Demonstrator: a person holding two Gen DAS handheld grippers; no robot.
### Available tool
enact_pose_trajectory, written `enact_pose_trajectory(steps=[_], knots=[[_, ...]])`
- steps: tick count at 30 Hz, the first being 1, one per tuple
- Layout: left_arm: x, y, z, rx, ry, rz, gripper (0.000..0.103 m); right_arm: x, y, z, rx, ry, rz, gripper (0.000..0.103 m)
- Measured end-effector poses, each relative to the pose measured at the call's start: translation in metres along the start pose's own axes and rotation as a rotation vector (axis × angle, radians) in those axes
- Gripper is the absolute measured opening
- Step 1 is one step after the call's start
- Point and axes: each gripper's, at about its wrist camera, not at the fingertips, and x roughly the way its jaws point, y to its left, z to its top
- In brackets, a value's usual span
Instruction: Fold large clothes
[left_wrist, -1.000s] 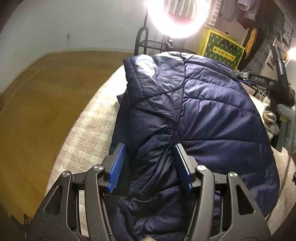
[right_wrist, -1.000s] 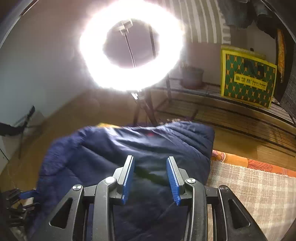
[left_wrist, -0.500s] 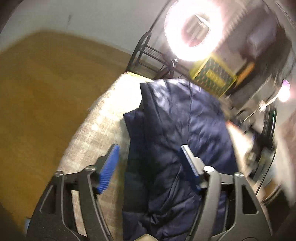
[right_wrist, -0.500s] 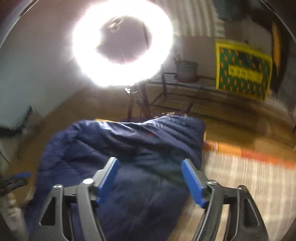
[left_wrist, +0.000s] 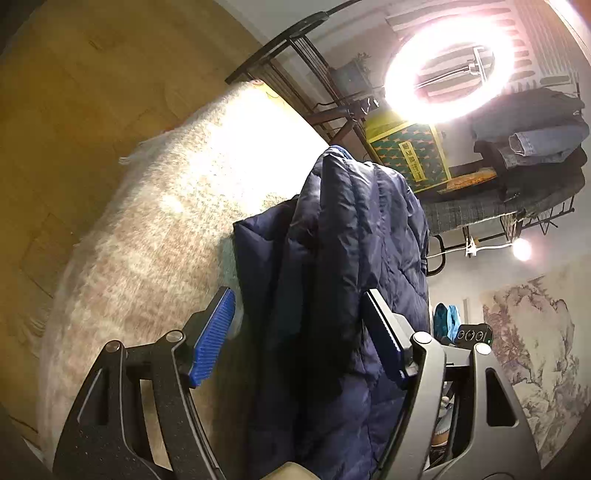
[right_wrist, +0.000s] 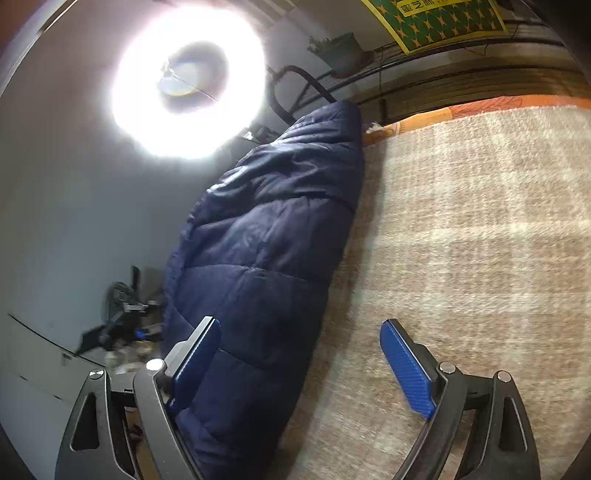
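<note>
Both jaws spread since a second ago: my left gripper (left_wrist: 297, 338) and right gripper (right_wrist: 301, 365) are released, gripping nothing, so the navy puffer jacket (right_wrist: 266, 251) lies folded lengthwise on the beige blanket (right_wrist: 480, 240), this fold looks done.

Left gripper (left_wrist: 299, 332): matte black frame, two angled arms with triangular cut-outs either side of claw. Silver round screw heads at arm joints, two pairs, just behind pads. Fingers (left_wrist: 212, 338) faced with bright blue ribbed pads, fine ridges running crosswise; far pad seen edge-on, mostly black backing. Pale beige rounded part at base, between arms.

Right gripper (right_wrist: 303, 369): same black skeletal frame, triangular cut-outs, silver screws behind pads. Fingertips (right_wrist: 406, 365) carry blue ribbed pads on black backing plates.
</note>
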Motion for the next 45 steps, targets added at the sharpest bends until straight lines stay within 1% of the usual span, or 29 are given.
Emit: enact_pose_trajectory(steps=[2, 4, 7, 11, 12, 14, 17, 19, 20, 21, 22, 23, 25, 26, 28, 29, 30, 31, 32, 33, 34, 37, 40, 45], knots=[[0.005, 0.0, 0.003, 0.018, 0.008, 0.015, 0.074, 0.002, 0.001, 0.001, 0.006, -0.001, 0.026, 0.095], [0.007, 0.004, 0.004, 0.028, -0.003, 0.031, 0.074, 0.004, 0.003, 0.001, 0.006, 0.008, 0.057, 0.094], [0.011, 0.01, 0.011, 0.009, 0.0, -0.012, 0.074, 0.012, 0.007, 0.002, 0.011, 0.031, 0.123, 0.09], [0.02, 0.018, 0.016, -0.036, -0.011, -0.083, 0.074, 0.024, 0.017, 0.0, -0.021, 0.032, 0.113, 0.084], [0.024, 0.017, 0.018, -0.033, -0.013, -0.093, 0.074, 0.026, 0.018, 0.0, -0.024, 0.038, 0.126, 0.083], [0.029, 0.014, 0.019, -0.014, -0.008, -0.108, 0.074, 0.03, 0.02, 0.001, -0.027, 0.032, 0.132, 0.082], [0.036, 0.006, 0.021, 0.019, 0.007, -0.107, 0.074, 0.038, 0.022, 0.005, -0.016, 0.028, 0.155, 0.081], [0.039, 0.002, 0.021, 0.043, 0.014, -0.099, 0.074, 0.043, 0.023, 0.006, -0.005, 0.027, 0.174, 0.075], [0.041, -0.001, 0.02, 0.055, 0.01, -0.081, 0.069, 0.045, 0.023, 0.005, -0.001, 0.024, 0.174, 0.074], [0.04, -0.002, 0.019, 0.062, 0.008, -0.07, 0.06, 0.045, 0.022, 0.003, 0.002, 0.024, 0.172, 0.07], [0.041, -0.001, 0.018, 0.059, 0.017, -0.074, 0.057, 0.044, 0.021, 0.002, 0.002, 0.028, 0.168, 0.067], [0.041, 0.001, 0.017, 0.057, 0.018, -0.08, 0.054, 0.04, 0.018, 0.0, 0.007, 0.037, 0.179, 0.066], [0.042, 0.002, 0.017, 0.05, 0.014, -0.087, 0.052, 0.032, 0.01, -0.003, 0.02, 0.054, 0.197, 0.06], [0.044, 0.001, 0.017, 0.054, 0.01, -0.082, 0.051, 0.03, 0.008, -0.004, 0.025, 0.056, 0.2, 0.059], [0.046, -0.003, 0.015, 0.056, 0.006, -0.062, 0.044, 0.033, 0.008, -0.003, 0.025, 0.046, 0.2, 0.059], [0.048, -0.006, 0.015, 0.057, 0.008, -0.051, 0.04, 0.036, 0.011, -0.002, 0.023, 0.041, 0.195, 0.06], [0.048, -0.01, 0.014, 0.065, 0.002, -0.031, 0.035, 0.04, 0.016, -0.001, 0.014, 0.035, 0.197, 0.064], [0.048, -0.014, 0.012, 0.074, -0.004, -0.016, 0.033, 0.046, 0.021, -0.001, 0.004, 0.03, 0.193, 0.061], [0.046, -0.02, 0.011, 0.091, -0.014, 0.008, 0.028, 0.05, 0.024, -0.001, 0.007, 0.027, 0.178, 0.057], [0.042, -0.026, 0.01, 0.104, -0.027, 0.033, 0.024, 0.054, 0.025, -0.001, 0.016, 0.025, 0.168, 0.047], [0.04, -0.03, 0.007, 0.111, -0.036, 0.046, 0.023, 0.054, 0.025, -0.001, 0.023, 0.02, 0.161, 0.039], [0.03, -0.051, -0.004, 0.164, -0.07, 0.1, 0.018, 0.044, 0.03, -0.003, 0.004, 0.0, 0.125, 0.028], [0.02, -0.075, -0.021, 0.22, -0.094, 0.157, 0.015, 0.032, 0.045, -0.009, -0.046, -0.007, 0.061, 0.021], [-0.002, -0.106, -0.056, 0.25, -0.104, 0.175, 0.013, 0.004, 0.078, -0.021, -0.135, 0.0, -0.019, 0.018]])
